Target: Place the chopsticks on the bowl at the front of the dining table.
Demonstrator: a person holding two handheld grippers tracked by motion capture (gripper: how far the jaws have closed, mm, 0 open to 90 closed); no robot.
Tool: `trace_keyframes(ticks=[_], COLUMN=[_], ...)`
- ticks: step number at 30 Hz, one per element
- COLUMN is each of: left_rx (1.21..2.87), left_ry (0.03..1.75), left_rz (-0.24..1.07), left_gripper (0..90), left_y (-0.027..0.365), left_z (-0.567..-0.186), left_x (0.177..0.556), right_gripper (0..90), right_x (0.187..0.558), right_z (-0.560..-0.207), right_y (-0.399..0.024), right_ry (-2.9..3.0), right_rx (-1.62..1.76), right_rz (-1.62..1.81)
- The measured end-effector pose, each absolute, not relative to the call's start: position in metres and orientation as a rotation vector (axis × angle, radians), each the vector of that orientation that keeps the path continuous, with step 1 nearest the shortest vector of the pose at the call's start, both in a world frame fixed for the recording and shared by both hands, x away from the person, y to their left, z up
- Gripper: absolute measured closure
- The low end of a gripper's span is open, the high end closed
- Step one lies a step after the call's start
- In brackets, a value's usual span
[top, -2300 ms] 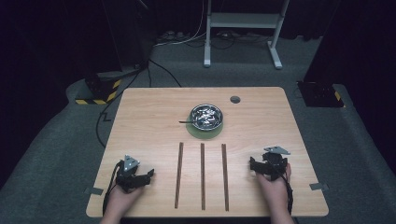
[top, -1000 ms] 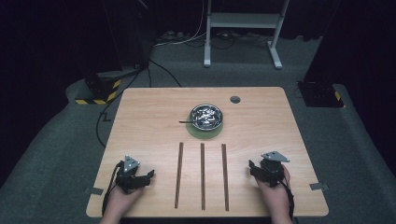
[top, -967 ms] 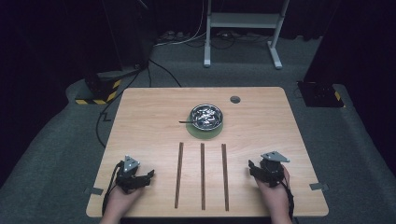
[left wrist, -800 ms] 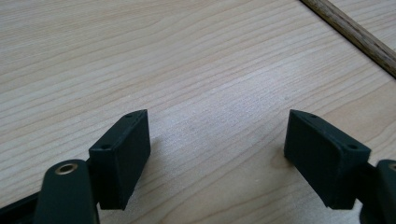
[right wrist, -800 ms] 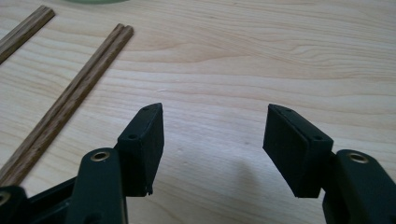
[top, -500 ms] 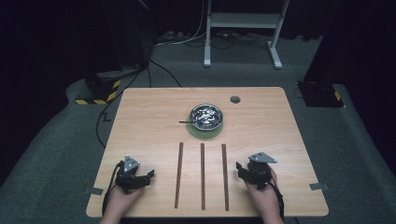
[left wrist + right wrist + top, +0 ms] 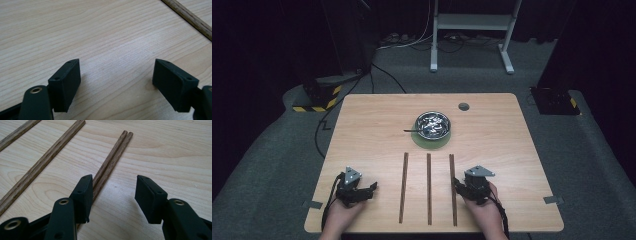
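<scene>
The fingers (image 7: 82, 195) of the right gripper (image 7: 472, 186), half open and just been closing with nothing between them, stand beside the rightmost wooden stick (image 7: 452, 189), which runs near to far along the table (image 7: 512, 150) just left of them, far from the open left gripper (image 7: 354, 187).

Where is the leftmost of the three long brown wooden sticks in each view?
High view: the leftmost brown wooden stick lies at lower centre, the first of three parallel sticks counted from the left.
Left gripper view: it crosses the top right corner as a slanted bar.
Right gripper view: it is in the top left corner, slanted, the farthest of the three.
Shared landmark: the pale wooden tabletop under it.
</scene>
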State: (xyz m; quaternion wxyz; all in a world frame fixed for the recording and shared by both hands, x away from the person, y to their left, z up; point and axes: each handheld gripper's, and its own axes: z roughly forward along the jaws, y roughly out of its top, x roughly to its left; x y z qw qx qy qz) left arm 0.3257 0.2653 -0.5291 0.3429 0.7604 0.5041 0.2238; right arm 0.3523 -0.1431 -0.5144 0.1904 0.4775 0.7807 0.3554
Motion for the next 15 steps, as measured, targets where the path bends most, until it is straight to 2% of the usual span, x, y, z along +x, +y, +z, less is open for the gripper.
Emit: trace_keyframes(ticks=[15], left_rx=[1.977], left_ry=[1.307], left_rz=[0.578], left_gripper=[22.6], left_y=[0.2656], left_z=[-0.5291], left_x=[0.3258], right_gripper=[52.4], right_x=[0.3533], right_z=[-0.5188], right_y=[-0.1393], right_ry=[2.194], right_rx=[1.343], right_rz=[0.965])
